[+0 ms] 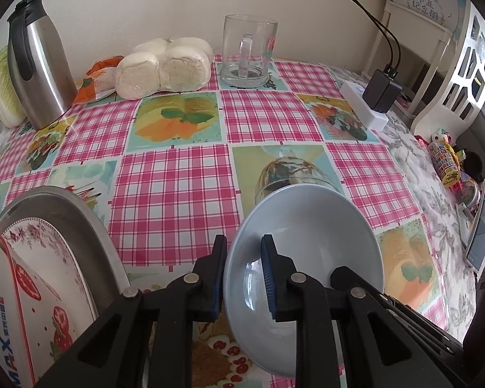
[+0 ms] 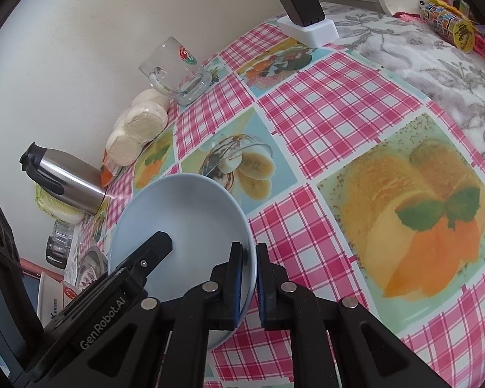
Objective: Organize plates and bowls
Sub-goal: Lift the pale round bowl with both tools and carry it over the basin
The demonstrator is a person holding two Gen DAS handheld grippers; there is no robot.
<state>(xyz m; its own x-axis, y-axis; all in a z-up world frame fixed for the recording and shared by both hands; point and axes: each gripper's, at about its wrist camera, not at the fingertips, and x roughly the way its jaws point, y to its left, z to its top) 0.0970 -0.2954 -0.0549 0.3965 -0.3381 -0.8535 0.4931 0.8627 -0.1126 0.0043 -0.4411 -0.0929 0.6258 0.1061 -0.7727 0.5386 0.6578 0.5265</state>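
Note:
A pale blue bowl (image 1: 307, 220) is held between both grippers, tilted over the checked tablecloth (image 1: 177, 194). My left gripper (image 1: 244, 239) is shut on the bowl's left rim, with one pad outside the wall and one inside. In the right wrist view, my right gripper (image 2: 249, 245) is shut on the opposite rim of the same bowl (image 2: 177, 213). A black finger of the left gripper (image 2: 152, 252) reaches into the bowl from the left. At the lower left, a metal tray (image 1: 64, 200) holds a floral plate (image 1: 48, 245) and a white strawberry-print dish (image 1: 22, 291).
Along the wall stand a steel thermos (image 1: 38, 61), wrapped buns (image 1: 165, 64) and a glass mug (image 1: 247, 51). A charger sits on a white power strip (image 1: 371, 110) at the back right. A phone (image 1: 483, 226) and small items lie at the right edge.

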